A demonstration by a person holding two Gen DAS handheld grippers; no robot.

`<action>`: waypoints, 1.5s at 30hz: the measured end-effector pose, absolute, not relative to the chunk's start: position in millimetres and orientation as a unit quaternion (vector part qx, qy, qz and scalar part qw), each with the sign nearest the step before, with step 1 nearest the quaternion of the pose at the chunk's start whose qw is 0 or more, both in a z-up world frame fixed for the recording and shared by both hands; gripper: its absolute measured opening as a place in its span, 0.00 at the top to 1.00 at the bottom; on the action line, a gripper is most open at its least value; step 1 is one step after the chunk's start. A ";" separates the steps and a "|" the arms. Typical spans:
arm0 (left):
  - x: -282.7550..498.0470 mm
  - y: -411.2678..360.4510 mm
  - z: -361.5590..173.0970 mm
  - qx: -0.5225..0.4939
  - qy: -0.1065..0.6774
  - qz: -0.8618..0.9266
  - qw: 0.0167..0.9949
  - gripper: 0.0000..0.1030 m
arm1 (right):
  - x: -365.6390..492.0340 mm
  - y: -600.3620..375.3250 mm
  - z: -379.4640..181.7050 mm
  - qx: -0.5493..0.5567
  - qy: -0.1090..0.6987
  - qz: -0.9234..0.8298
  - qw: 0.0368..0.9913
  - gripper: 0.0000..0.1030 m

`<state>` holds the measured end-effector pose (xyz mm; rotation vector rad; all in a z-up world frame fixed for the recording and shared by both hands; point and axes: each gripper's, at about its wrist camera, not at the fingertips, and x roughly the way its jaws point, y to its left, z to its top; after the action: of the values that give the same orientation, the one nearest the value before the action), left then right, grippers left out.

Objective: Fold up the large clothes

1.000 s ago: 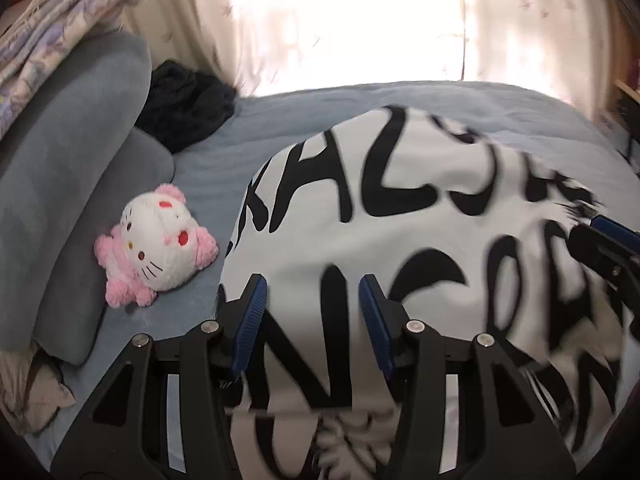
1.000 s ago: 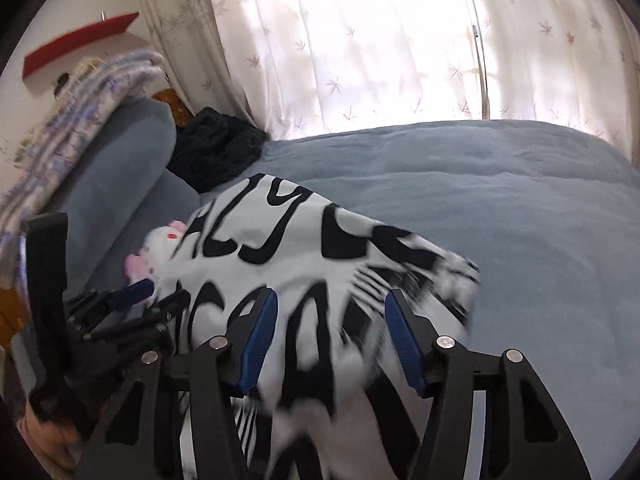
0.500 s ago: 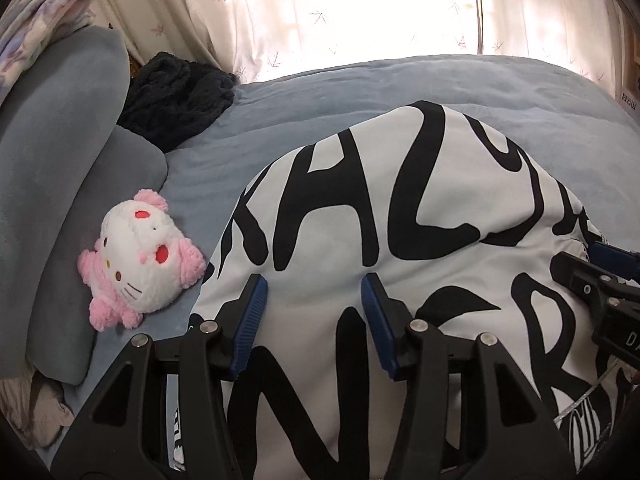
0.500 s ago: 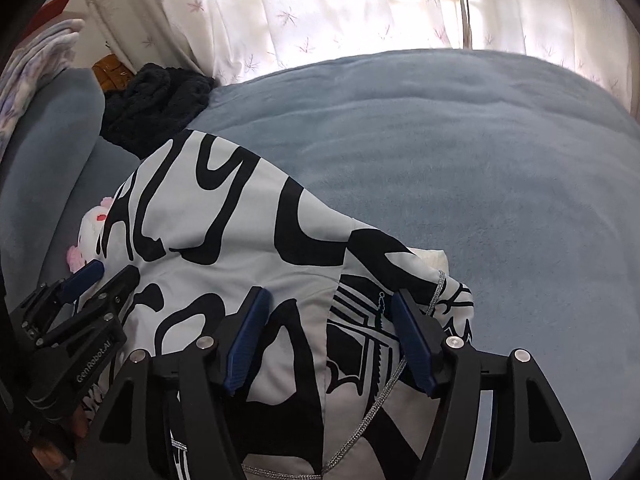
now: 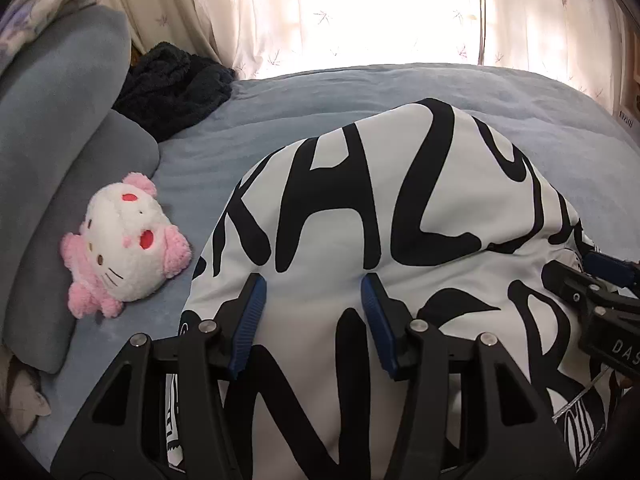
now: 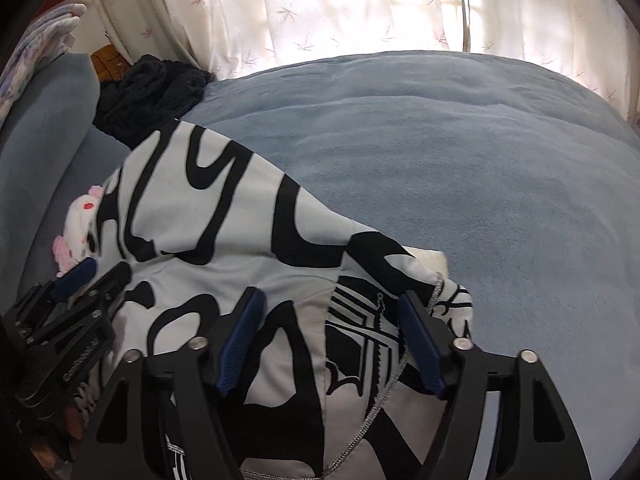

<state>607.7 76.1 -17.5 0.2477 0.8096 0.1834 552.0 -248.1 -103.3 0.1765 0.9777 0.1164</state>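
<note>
Lying on the blue blanket (image 5: 360, 92), the white garment with big black lettering (image 5: 400, 208) serves as the landmark here, bunched in a rounded heap near the blanket's near edge. Far to its left, the grey cushions (image 5: 68, 128) rise along the side, with a pale patterned quilt (image 5: 44, 20) draped on top. Between cushions and garment, just left of the garment's edge and apart from it, sits the pink and white plush cat (image 5: 124, 244), leaning against the lower cushion. Behind the garment and to its left, a dark knitted bundle (image 5: 172, 84) rests against the cushions, in front of the flowered curtains (image 5: 360, 12).

Over the garment's near left part hangs the left gripper (image 5: 312, 296), its blue-padded jaws spread wide with the cloth bulging up between them; nothing is pinched. Over the garment's right part hangs the right gripper (image 6: 332, 320), its jaws likewise spread apart above the fabric. A grey drawcord (image 6: 384, 396) trails across the garment beside that gripper's right finger. To the right of the garment, the blanket stretches on toward the curtains.
</note>
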 end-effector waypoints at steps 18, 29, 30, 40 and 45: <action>444.7 31.6 87.0 0.073 0.389 0.071 0.916 0.51 | 382.3 -303.2 15.1 0.044 0.482 0.088 0.871 0.26; 258.7 -64.3 181.6 0.074 0.318 0.033 0.945 0.24 | 213.6 -365.2 113.0 0.043 0.446 0.080 0.890 0.21; 245.4 -73.1 186.4 0.075 0.317 0.027 0.945 0.24 | 197.0 -371.0 119.4 0.042 0.444 0.081 0.891 0.21; 117.1 -157.5 193.1 0.092 0.301 -0.001 0.949 0.23 | 48.8 -422.8 137.0 0.064 0.437 0.081 0.894 0.20; 55.9 -168.9 162.9 0.080 0.316 0.000 0.945 0.23 | -38.6 -451.7 113.5 0.100 0.423 0.074 0.898 0.18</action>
<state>55.9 -168.9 162.9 0.1628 0.6439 -0.0004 -38.6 -451.7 113.5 0.2065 0.8753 0.1531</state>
